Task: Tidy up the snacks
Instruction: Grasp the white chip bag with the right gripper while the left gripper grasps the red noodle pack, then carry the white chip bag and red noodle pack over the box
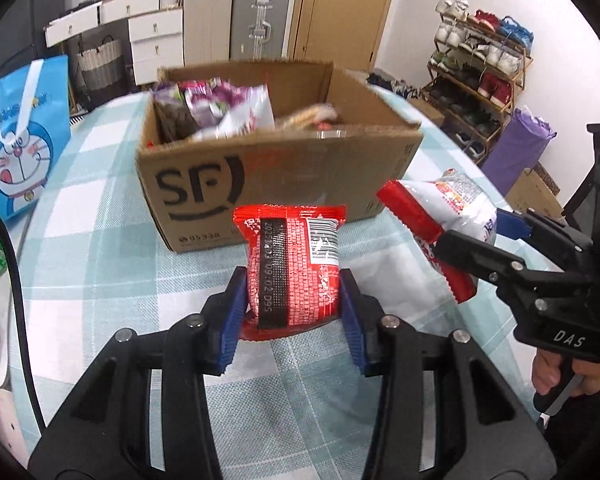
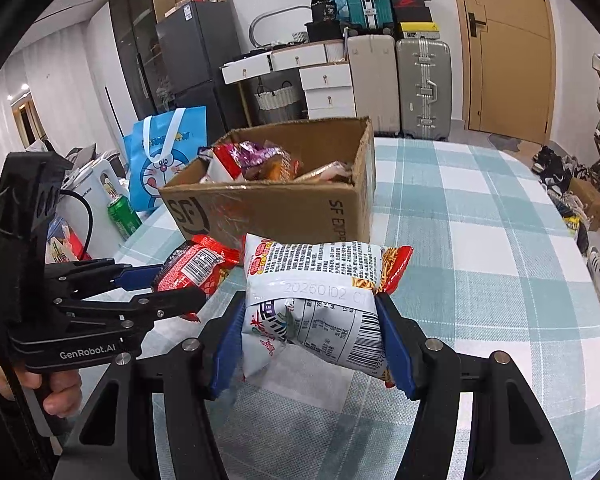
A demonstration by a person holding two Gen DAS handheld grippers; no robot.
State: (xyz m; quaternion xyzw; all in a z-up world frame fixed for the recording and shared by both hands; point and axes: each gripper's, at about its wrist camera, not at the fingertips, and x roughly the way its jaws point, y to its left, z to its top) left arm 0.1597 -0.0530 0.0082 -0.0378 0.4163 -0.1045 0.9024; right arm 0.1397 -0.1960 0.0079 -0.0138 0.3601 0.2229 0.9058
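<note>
The tabletop [image 2: 480,208], under a teal-and-white check cloth, carries an open cardboard box [image 1: 276,184] with snack bags inside. Just in front of the box, the right claw [image 2: 312,340] pinches a white snack packet [image 2: 312,300] across its width, lifted clear of the cloth. Beside it, also in front of the box, the left claw [image 1: 294,312] is clamped on a red snack packet [image 1: 292,268], which stands upright between the blue pads.
</note>
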